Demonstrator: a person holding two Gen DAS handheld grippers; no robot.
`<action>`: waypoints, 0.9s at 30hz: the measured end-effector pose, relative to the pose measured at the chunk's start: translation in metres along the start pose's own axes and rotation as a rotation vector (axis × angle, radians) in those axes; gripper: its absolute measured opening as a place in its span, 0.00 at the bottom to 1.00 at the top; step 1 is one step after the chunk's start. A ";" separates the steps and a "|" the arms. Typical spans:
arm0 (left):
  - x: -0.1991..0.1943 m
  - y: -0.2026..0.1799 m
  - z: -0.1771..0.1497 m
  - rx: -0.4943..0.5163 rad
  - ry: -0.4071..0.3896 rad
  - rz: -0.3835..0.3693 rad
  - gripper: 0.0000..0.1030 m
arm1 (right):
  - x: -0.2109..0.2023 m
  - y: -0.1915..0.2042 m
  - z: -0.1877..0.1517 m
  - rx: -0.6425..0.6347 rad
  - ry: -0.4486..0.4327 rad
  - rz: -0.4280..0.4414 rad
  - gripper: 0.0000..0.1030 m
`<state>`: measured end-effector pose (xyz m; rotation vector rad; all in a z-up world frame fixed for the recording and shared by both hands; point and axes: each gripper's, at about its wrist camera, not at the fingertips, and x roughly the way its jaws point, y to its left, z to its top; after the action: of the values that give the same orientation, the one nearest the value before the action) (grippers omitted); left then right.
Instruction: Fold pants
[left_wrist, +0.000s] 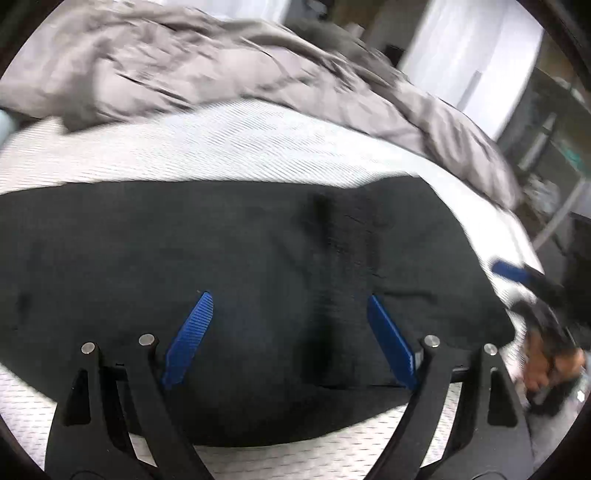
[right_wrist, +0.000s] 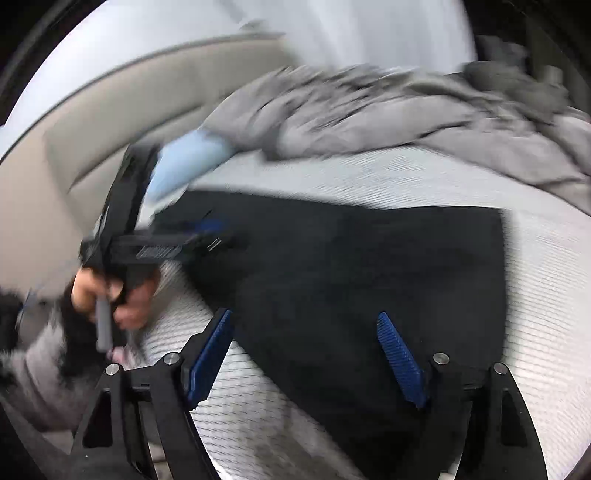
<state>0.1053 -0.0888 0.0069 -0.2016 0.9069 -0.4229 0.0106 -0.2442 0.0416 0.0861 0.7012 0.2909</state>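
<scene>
The black pants (left_wrist: 240, 266) lie flat on a white textured mattress (left_wrist: 221, 147), folded into a broad dark shape; they also show in the right wrist view (right_wrist: 369, 266). My left gripper (left_wrist: 290, 299) is open and empty, its blue pads (left_wrist: 190, 339) hovering over the cloth. My right gripper (right_wrist: 304, 319) is open and empty above the pants' near edge. The left gripper shows in the right wrist view (right_wrist: 207, 230) over the pants' far left end. The right gripper shows at the right edge of the left wrist view (left_wrist: 511, 271). Both views are blurred.
A crumpled grey blanket (left_wrist: 221, 62) lies along the far side of the mattress, also in the right wrist view (right_wrist: 406, 110). A light blue pillow (right_wrist: 184, 166) sits by a beige headboard (right_wrist: 92, 129). Shelving (left_wrist: 546, 147) stands beyond the bed.
</scene>
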 end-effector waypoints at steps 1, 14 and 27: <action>0.008 -0.006 -0.001 0.004 0.037 -0.034 0.74 | -0.005 -0.023 -0.003 0.060 0.000 -0.068 0.83; 0.068 0.018 0.001 -0.237 0.233 -0.378 0.58 | 0.010 -0.100 -0.027 0.295 0.105 -0.118 0.82; -0.038 0.060 0.006 -0.179 -0.157 -0.015 0.08 | 0.076 -0.066 -0.002 0.244 0.136 -0.065 0.83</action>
<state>0.1060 -0.0186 0.0173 -0.4003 0.7890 -0.3344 0.0804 -0.2851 -0.0185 0.2775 0.8707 0.1489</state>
